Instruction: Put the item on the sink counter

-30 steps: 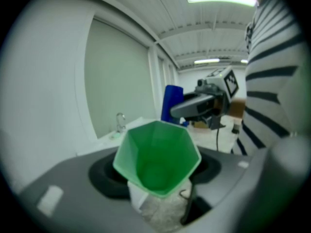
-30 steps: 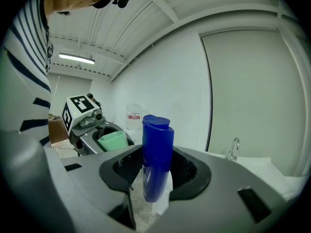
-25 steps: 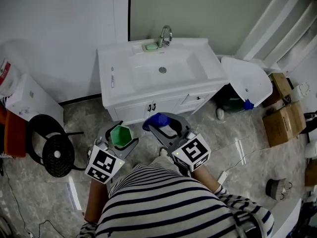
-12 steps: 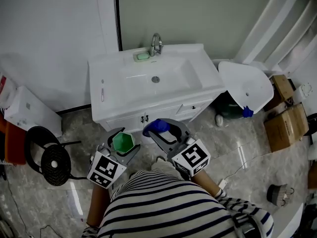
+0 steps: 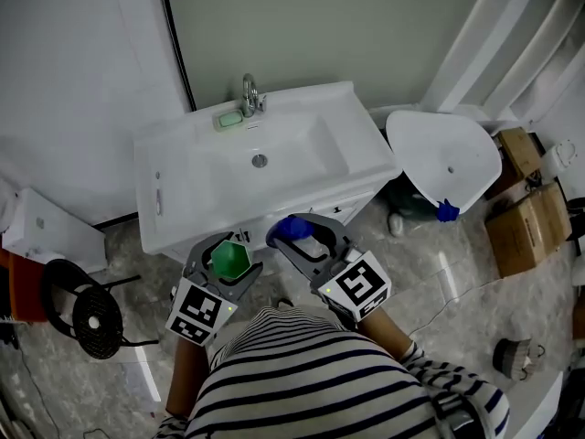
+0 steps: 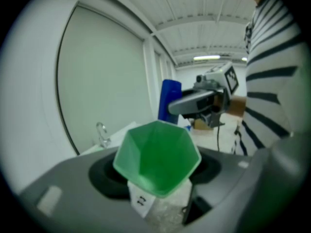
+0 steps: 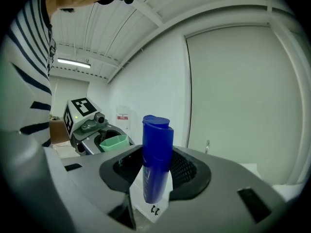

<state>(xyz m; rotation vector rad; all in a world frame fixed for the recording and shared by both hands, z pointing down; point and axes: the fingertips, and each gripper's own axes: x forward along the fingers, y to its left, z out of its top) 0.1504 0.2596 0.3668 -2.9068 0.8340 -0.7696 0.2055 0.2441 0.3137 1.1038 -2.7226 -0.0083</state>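
We held two items, and each carried its own risk. The green cup point(image 5: 230, 257) has sloping walls, so we judged it could slide up out of the left gripper point(image 5: 227, 265) if jolted. The blue bottle point(image 5: 291, 228) stood tall above the right gripper point(image 5: 302, 236), gripped low on its body, so a knock against the front edge of the sink counter point(image 5: 174, 210) could lever it over. The flat ledges round the basin looked narrow. A careless release there could send either item rolling into the bowl, or onto the soap dish point(image 5: 228, 118) by the faucet point(image 5: 249, 94).

The left gripper's jaws stood wide and pressed on the cup's lower body, its open mouth facing up. The right gripper's jaws were narrower and clamped the bottle upright between them, cap on top. Both items hung on the near side of the counter, close to its front edge, cup to the left, bottle to the right, neither one over the counter yet.
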